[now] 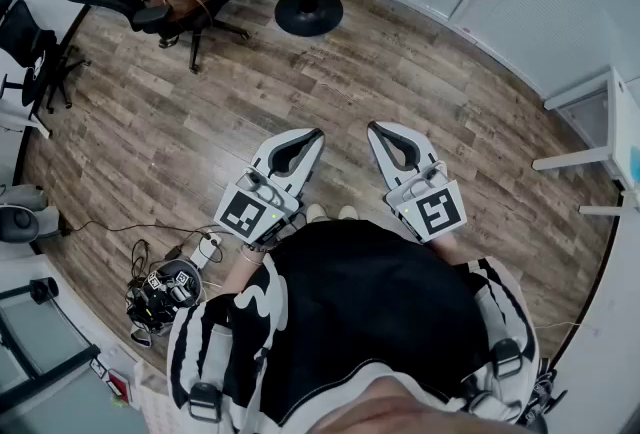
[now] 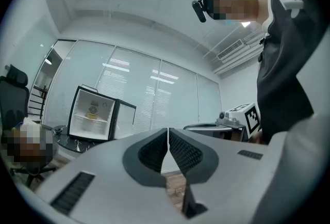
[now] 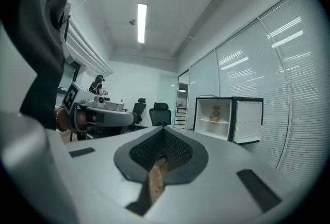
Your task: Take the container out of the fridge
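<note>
Container (image 3: 214, 117) inside open fridge (image 3: 248, 117), well beyond right hand-held gripper (image 3: 163, 129); jaws together

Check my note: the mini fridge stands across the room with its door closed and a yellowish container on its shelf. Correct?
Not quite: the fridge has its door open, not closed. The right gripper view shows it, and the left gripper view does too. The yellowish container does sit on its shelf.
</note>
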`<action>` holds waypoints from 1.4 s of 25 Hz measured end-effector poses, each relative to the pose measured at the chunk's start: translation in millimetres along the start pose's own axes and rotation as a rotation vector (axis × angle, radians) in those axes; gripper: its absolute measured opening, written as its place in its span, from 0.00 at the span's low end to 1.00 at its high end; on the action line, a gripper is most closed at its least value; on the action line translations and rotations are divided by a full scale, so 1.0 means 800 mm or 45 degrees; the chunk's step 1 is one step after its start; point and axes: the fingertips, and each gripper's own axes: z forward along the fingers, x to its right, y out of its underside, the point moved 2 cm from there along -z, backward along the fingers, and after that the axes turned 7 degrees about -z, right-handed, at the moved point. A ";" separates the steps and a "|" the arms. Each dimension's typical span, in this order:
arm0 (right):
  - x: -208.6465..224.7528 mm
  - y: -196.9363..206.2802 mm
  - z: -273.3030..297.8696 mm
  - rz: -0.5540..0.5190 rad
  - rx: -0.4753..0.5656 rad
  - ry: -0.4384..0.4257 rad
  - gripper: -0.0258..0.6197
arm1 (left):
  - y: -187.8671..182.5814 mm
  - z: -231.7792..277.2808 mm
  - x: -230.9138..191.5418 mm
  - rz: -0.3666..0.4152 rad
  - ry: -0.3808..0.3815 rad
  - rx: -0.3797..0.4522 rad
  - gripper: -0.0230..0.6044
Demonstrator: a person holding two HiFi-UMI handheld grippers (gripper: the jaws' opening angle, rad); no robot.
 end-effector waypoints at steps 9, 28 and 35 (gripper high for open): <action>-0.005 0.000 -0.006 0.003 -0.019 0.009 0.06 | 0.000 -0.004 0.007 0.005 0.011 0.004 0.06; -0.025 -0.011 0.009 0.002 0.012 0.072 0.06 | -0.005 -0.028 -0.012 0.005 0.021 0.008 0.06; -0.035 -0.005 0.021 0.072 0.014 0.114 0.06 | -0.004 -0.043 -0.024 0.005 0.041 0.001 0.06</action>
